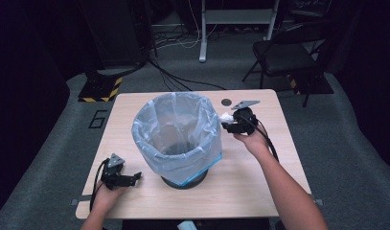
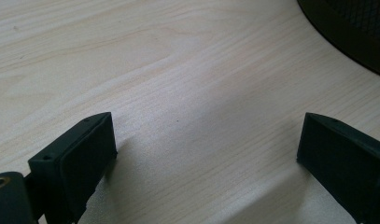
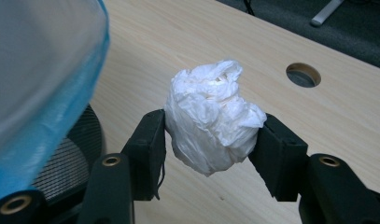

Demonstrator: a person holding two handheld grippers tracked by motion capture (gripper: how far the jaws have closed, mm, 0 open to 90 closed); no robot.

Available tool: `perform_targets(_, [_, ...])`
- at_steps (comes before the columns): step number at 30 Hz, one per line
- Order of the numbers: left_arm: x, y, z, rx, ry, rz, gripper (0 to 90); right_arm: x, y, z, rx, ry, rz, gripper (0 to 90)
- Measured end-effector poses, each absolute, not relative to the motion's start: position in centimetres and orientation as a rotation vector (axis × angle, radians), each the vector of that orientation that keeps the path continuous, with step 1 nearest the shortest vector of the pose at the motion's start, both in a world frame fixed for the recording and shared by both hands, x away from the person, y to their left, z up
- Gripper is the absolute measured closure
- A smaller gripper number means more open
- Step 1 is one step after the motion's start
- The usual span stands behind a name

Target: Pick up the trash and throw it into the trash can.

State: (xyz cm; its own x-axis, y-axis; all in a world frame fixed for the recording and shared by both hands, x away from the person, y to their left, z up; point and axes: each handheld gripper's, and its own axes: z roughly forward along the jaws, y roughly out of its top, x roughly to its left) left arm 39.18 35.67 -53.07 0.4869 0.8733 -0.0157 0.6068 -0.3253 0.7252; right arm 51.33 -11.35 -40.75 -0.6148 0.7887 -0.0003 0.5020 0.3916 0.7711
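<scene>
Your right gripper (image 1: 229, 122) is clamped on a crumpled white wad (image 3: 211, 116), one jaw pressing each side so the wad bulges up and out between them. In the high view the wad (image 1: 225, 116) sits just off the bin's (image 1: 185, 179) rim at about 2 o'clock from the bin's centre, held above the table (image 1: 259, 191) and close to the liner (image 1: 176, 129) without clearly touching it. From the right gripper view, the blue-edged liner (image 3: 43, 93) hangs at 9 o'clock of the wad, with the bin's black mesh wall (image 3: 71, 158) below it, and a round hole (image 3: 303, 74) in the table lies at 2 o'clock, well apart.

Your left gripper (image 1: 133, 178) rests low near the table's front edge, at about 8 o'clock from the bin, pointing toward its base. Its jaws stand wide apart with nothing between them; in the left gripper view bare wood (image 2: 178, 93) shows between them, and the bin's dark base (image 2: 351, 32) curves in at 1 o'clock.

The bin stands upright mid-table, its liner folded over the rim and open at the top.
</scene>
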Motion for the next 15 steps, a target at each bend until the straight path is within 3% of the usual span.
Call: perform_targets(15, [39.2,35.7,-53.1,2.06,1.209,0.504,4.1,49.0,-12.1,-35.5,1.035,2.292,1.122,46.9])
